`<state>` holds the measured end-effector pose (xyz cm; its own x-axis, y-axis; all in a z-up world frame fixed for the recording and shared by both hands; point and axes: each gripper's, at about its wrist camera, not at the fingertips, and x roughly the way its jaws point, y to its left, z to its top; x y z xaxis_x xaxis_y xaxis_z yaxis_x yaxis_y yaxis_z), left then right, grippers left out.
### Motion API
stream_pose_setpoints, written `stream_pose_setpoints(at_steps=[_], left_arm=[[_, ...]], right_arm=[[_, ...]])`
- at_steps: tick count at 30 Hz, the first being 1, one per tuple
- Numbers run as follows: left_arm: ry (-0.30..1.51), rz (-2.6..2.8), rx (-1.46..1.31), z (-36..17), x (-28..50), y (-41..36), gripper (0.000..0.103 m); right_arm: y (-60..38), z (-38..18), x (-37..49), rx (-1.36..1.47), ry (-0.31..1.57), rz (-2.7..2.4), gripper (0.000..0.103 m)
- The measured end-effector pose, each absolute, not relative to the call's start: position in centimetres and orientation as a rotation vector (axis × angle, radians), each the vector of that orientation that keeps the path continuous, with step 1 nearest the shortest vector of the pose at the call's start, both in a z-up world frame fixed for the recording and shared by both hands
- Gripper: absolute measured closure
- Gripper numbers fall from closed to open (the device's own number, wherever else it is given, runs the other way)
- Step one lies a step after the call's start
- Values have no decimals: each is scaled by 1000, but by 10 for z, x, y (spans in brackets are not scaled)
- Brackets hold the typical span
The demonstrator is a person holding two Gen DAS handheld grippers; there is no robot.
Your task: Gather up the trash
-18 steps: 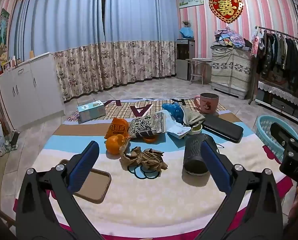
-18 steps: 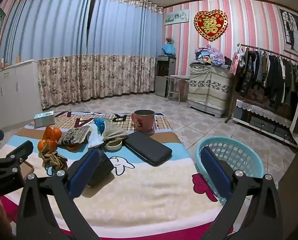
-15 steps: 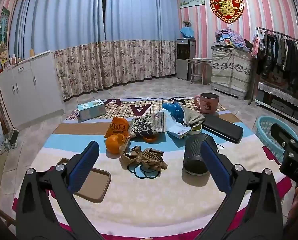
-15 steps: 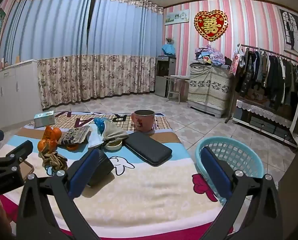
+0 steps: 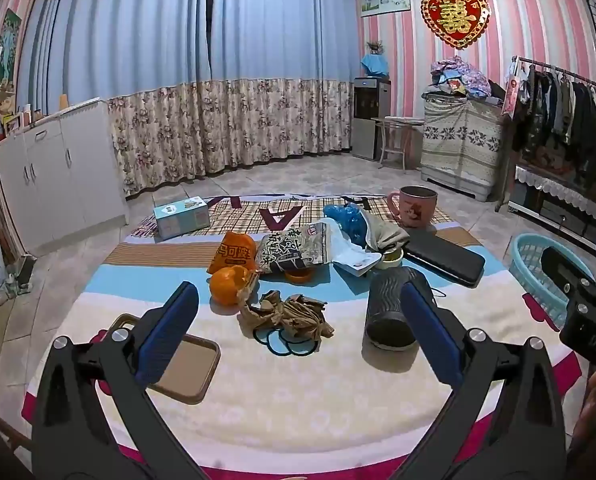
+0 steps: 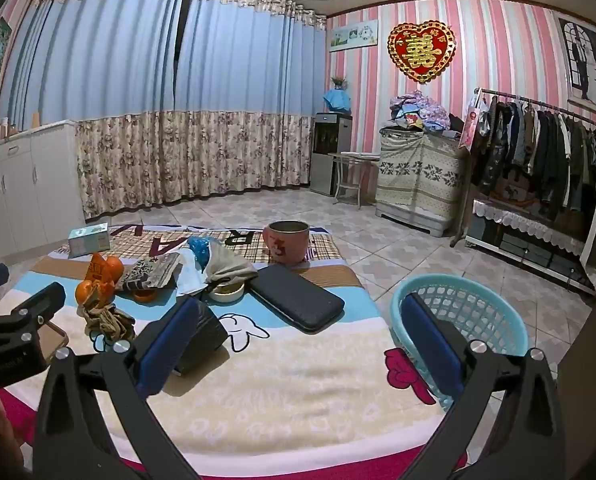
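On the blanket-covered table [image 5: 298, 400], mid-surface, lies the crumpled brown wrapper [image 5: 288, 314], touching the orange peel [image 5: 230, 290]; snack bags [image 5: 292, 254] sit just behind. The left gripper [image 5: 298, 336] frames this cluster, jaws fully spread and empty, presumably for a pickup. The right gripper [image 6: 298, 340], equally wide and empty, hovers near the blue basket [image 6: 474, 312], the probable receptacle beside the table.

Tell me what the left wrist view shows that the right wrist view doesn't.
Only the left wrist view shows the whole brown tray and the blue hair ties under the crumpled brown paper.

Only the right wrist view shows the full teal basket beside the table and the framed picture on the wall.

Both show the pink mug, black case and tissue box.
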<state>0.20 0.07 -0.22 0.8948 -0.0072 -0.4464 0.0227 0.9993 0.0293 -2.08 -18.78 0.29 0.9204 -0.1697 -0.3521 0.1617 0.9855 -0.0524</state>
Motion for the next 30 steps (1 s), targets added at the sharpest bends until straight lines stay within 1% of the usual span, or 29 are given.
stream_pose_setpoints(at_steps=[30], left_arm=[[455,-18,30,-1,-1,2,5]], right_arm=[[-194,3,-20,-18,366,-171,4]])
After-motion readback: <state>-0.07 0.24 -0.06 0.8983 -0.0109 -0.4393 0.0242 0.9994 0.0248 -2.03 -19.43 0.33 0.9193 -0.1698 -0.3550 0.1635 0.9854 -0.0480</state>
